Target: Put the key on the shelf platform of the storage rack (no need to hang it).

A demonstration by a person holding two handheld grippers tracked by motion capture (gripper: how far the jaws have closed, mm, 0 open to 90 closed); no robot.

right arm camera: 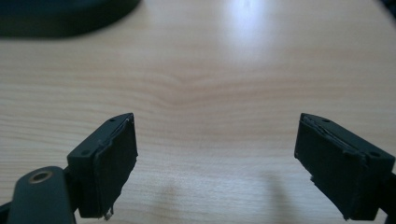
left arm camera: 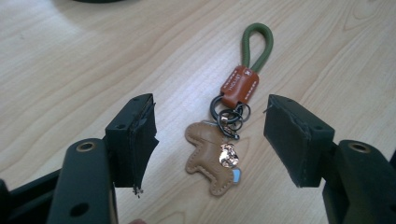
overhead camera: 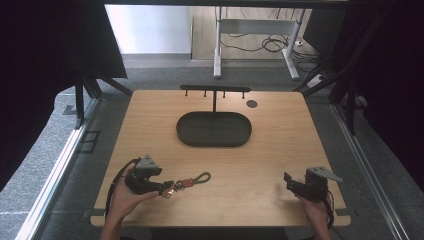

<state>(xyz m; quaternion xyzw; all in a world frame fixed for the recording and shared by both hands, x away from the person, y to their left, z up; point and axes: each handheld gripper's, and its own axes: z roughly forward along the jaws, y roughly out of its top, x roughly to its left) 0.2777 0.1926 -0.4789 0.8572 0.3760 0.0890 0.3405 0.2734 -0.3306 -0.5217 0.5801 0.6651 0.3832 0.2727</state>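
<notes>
A keychain (overhead camera: 187, 182) lies flat on the wooden table near its front left. It has a green cord loop (left arm camera: 256, 44), an orange leather tab (left arm camera: 239, 85), dark metal rings and a tan leather animal charm (left arm camera: 208, 156). My left gripper (overhead camera: 167, 189) is held low at the charm end, open, with the charm (overhead camera: 170, 191) lying between its pads (left arm camera: 140, 140) and touching neither. My right gripper (overhead camera: 289, 181) rests at the front right of the table, open, with bare wood between its pads (right arm camera: 119, 161).
A dark oval tray (overhead camera: 214, 129) sits at the table's middle back, with a black T-shaped hook stand (overhead camera: 215, 90) rising behind it. A small dark round disc (overhead camera: 252, 104) lies at the back right. Black frame posts flank the table.
</notes>
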